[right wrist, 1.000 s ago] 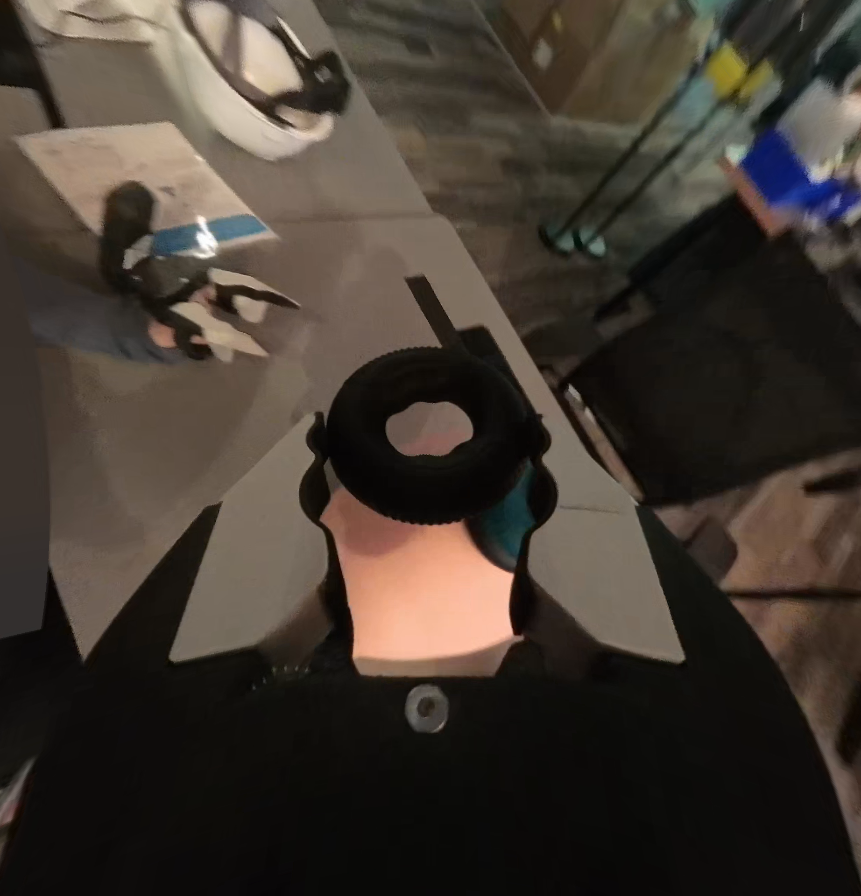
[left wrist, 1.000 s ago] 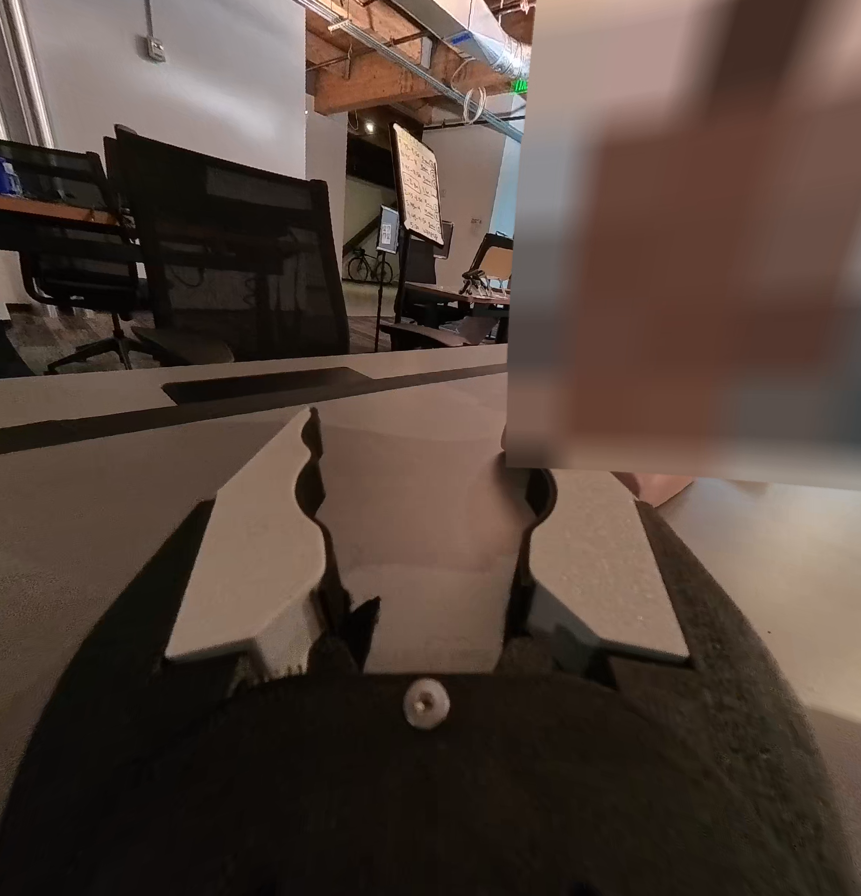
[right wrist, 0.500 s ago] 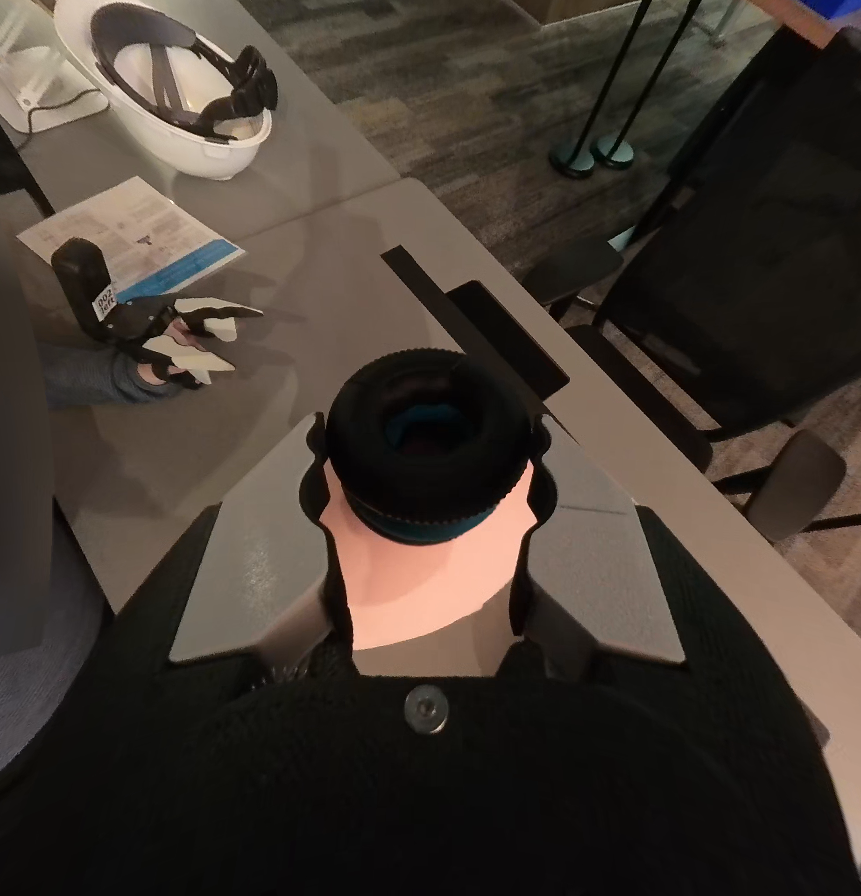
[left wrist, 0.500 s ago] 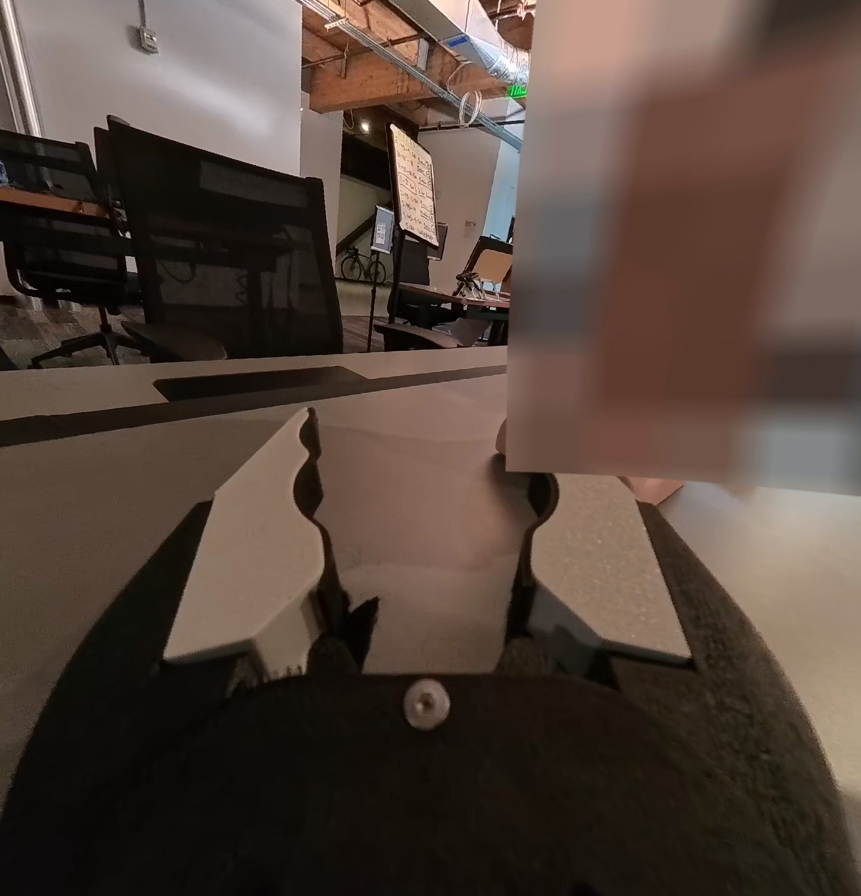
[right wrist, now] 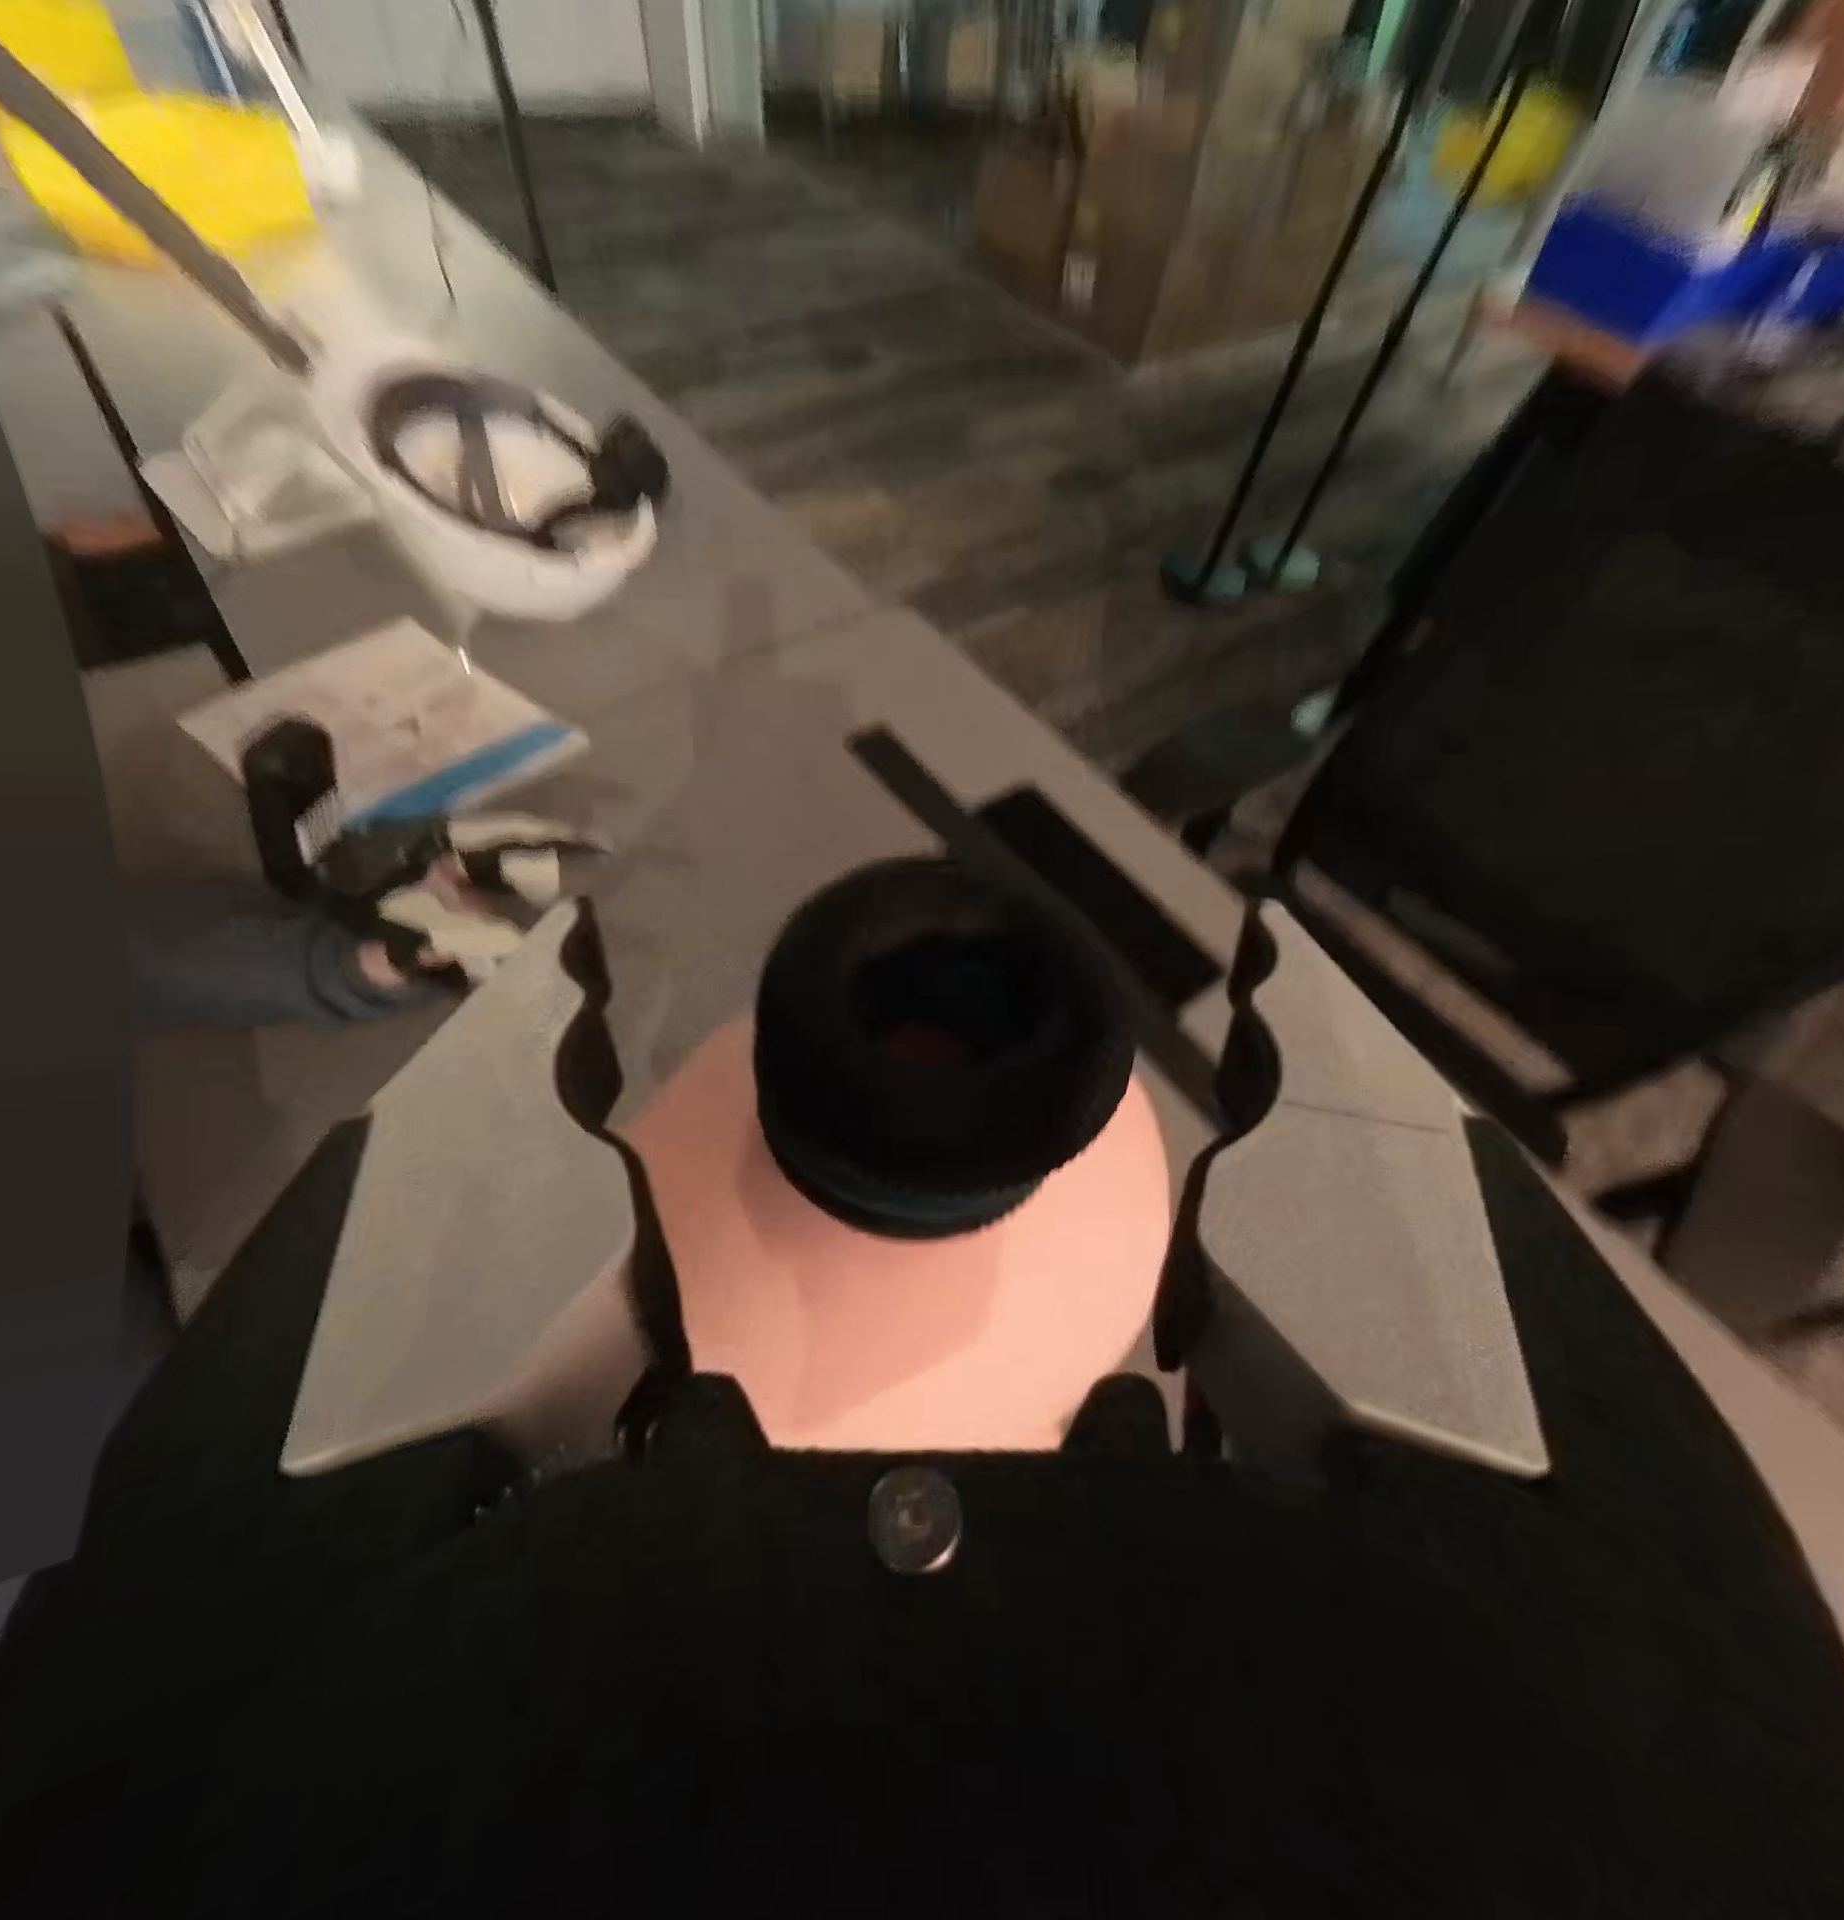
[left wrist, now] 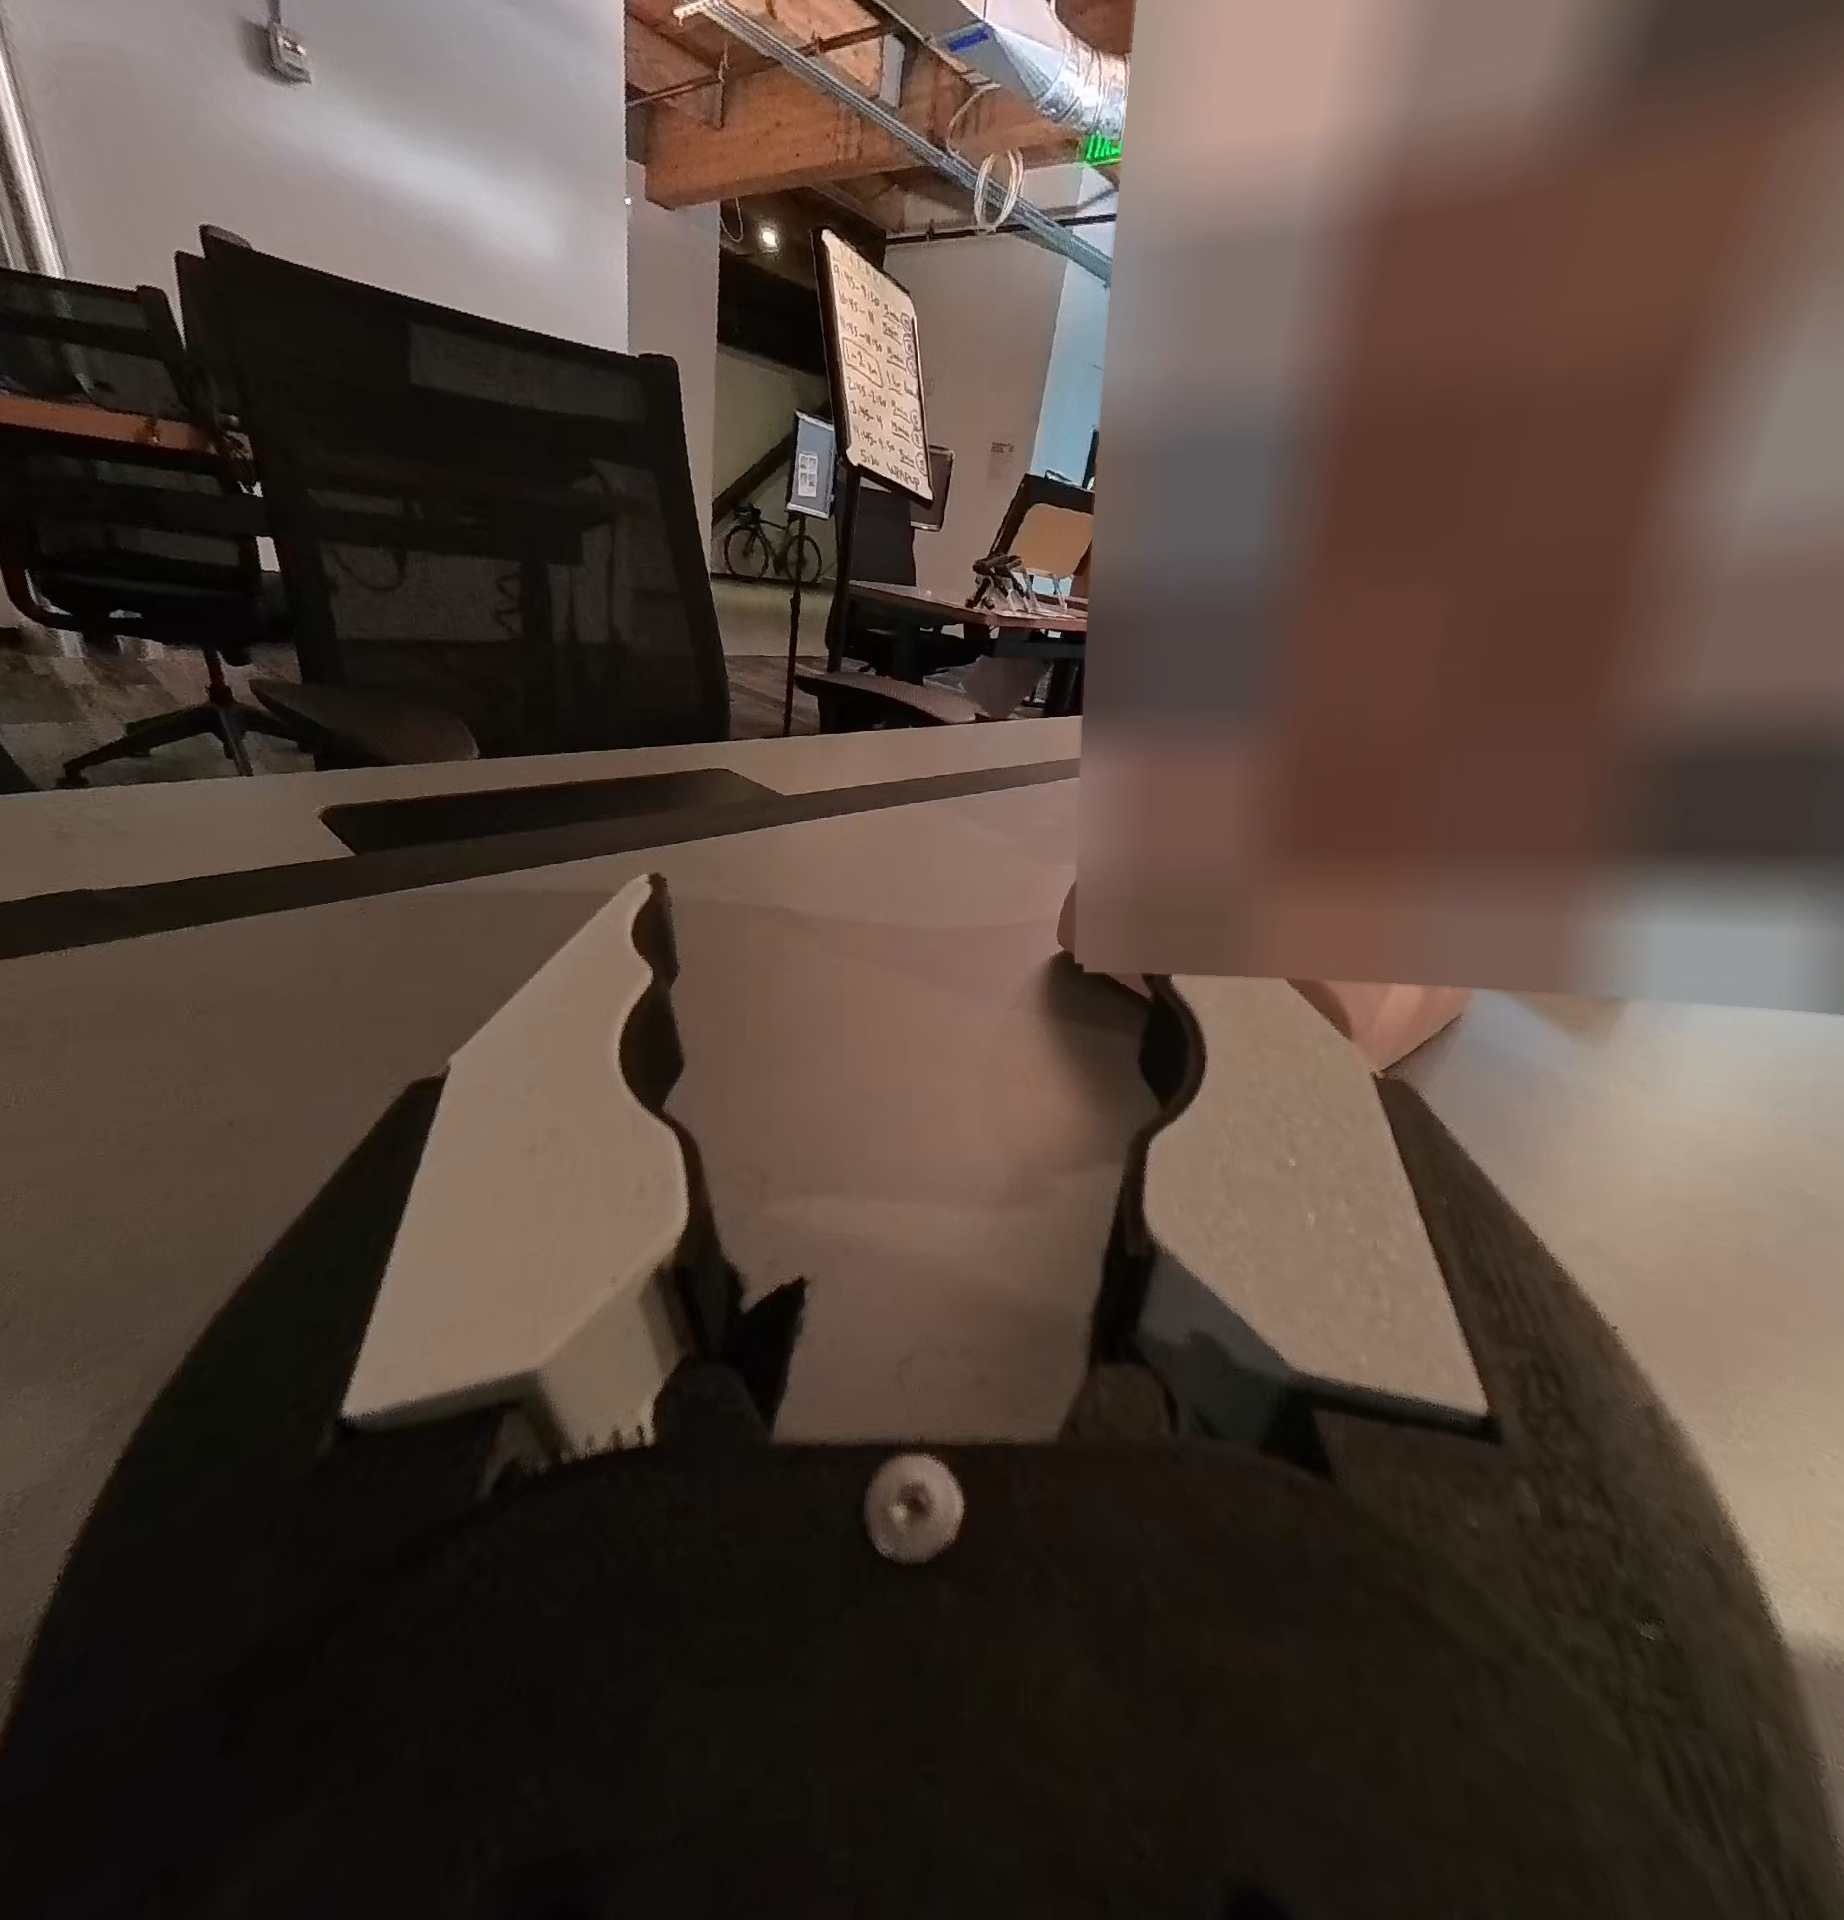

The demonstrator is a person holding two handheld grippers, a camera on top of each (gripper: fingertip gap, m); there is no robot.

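My right gripper (right wrist: 913, 914) is open, with its fingers spread on either side of a black tyre-like ring (right wrist: 944, 1049) and not touching it. The ring sits on top of a teal ring (right wrist: 897, 1205) on a round pink base (right wrist: 897, 1320) on the grey table (right wrist: 752, 748). The right wrist view is motion-blurred. My left gripper (left wrist: 902, 940) is open and empty, low over the table (left wrist: 170, 1091); it also shows in the right wrist view (right wrist: 502, 883), held in a hand at the left. A pink edge (left wrist: 1406, 1018) shows by its right finger.
A white helmet (right wrist: 502, 509) and a paper leaflet (right wrist: 398, 727) lie on the table's far left. A black slot (right wrist: 1053, 883) runs along the table edge. Black mesh chairs (right wrist: 1624, 779) (left wrist: 461, 520) stand beyond the edge. A whiteboard (left wrist: 882, 384) stands far off.
My right gripper has opened and let go of the black ring, which now rests on the stack. The right view has tilted up. My left gripper has stayed put.
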